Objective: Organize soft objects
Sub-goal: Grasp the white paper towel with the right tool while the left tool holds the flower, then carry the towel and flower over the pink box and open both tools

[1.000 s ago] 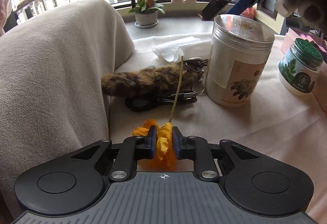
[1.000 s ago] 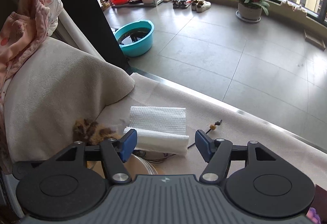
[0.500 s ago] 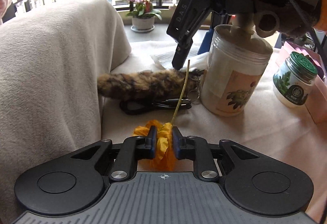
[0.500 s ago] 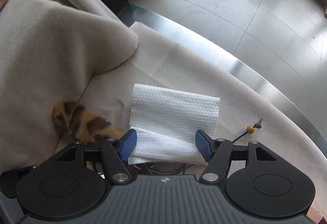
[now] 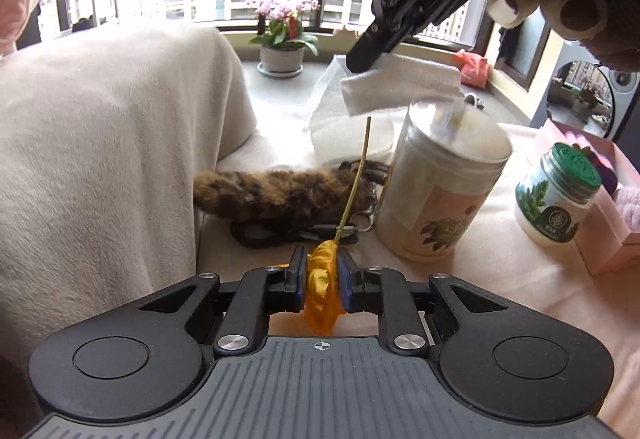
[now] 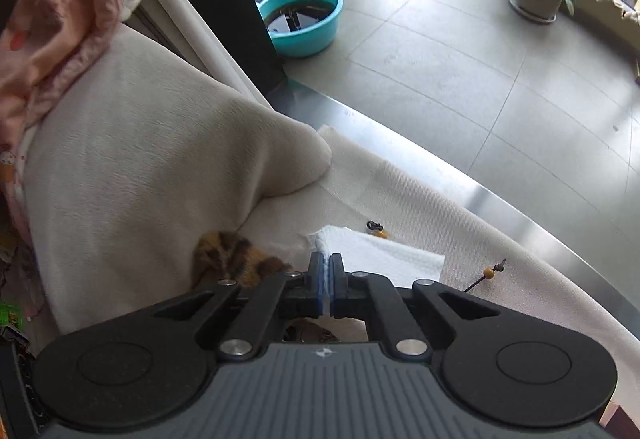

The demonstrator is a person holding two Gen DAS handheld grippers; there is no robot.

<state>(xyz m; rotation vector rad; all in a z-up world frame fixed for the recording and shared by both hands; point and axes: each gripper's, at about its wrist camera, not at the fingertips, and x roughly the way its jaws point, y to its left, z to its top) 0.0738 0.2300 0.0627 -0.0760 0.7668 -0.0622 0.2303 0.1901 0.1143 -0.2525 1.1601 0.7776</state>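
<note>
White paper towel (image 6: 376, 255) just got pinched by the right tool (image 6: 327, 279), lifted off the surface; left tool (image 5: 322, 271) clamps the orange flower (image 5: 322, 279).

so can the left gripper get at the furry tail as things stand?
Probably not yet. The path to the furry tail looks free, but the left gripper has its fingers shut on the orange flower, which must go first.

On the worktop (image 5: 500, 279), the furry tail (image 5: 280, 195) lies centre frame, with the tall canister (image 5: 444, 191) to its right. The small jar (image 5: 558, 195) stands further right, and the blanket heap (image 5: 100, 159) fills the left.
</note>
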